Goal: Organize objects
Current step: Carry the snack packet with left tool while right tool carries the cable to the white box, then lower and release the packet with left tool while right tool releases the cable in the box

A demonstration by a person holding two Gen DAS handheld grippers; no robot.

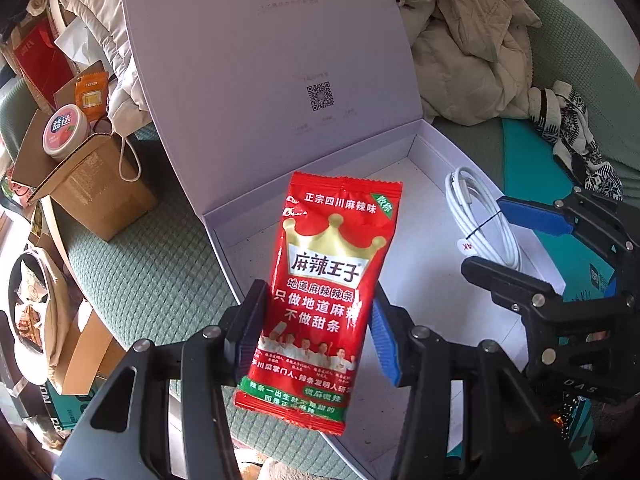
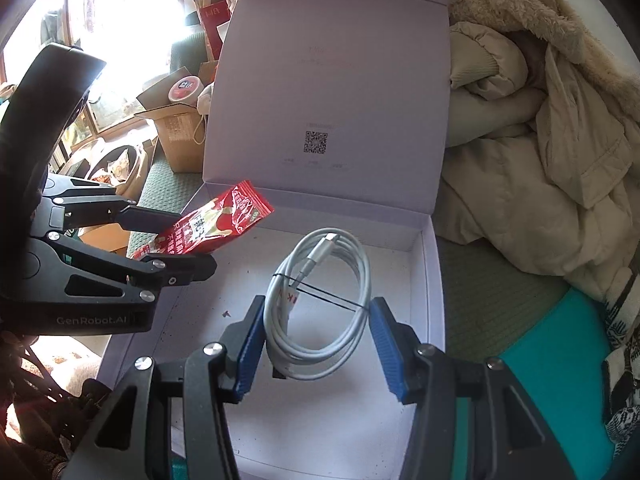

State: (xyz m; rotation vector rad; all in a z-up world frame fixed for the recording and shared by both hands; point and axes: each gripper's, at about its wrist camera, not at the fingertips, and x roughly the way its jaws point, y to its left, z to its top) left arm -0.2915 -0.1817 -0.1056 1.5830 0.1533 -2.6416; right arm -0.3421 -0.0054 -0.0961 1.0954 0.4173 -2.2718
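My left gripper (image 1: 316,332) is shut on a red snack packet (image 1: 324,296) and holds it above the left part of an open white box (image 1: 404,248). The packet (image 2: 212,224) and the left gripper (image 2: 168,240) also show in the right wrist view. A coiled white cable (image 2: 320,300) lies on the floor of the box (image 2: 434,288), and also shows in the left wrist view (image 1: 484,220). My right gripper (image 2: 316,344) is open, its blue pads either side of the cable and just above it; it also shows at the right of the left wrist view (image 1: 516,244).
The box's lid (image 1: 272,80) stands upright behind it. A beige jacket (image 2: 540,140) lies to the right on the green cushion (image 1: 152,256). A cardboard box (image 1: 92,184) with a round tub (image 1: 66,130) stands to the left. A teal box (image 2: 560,344) is at the right.
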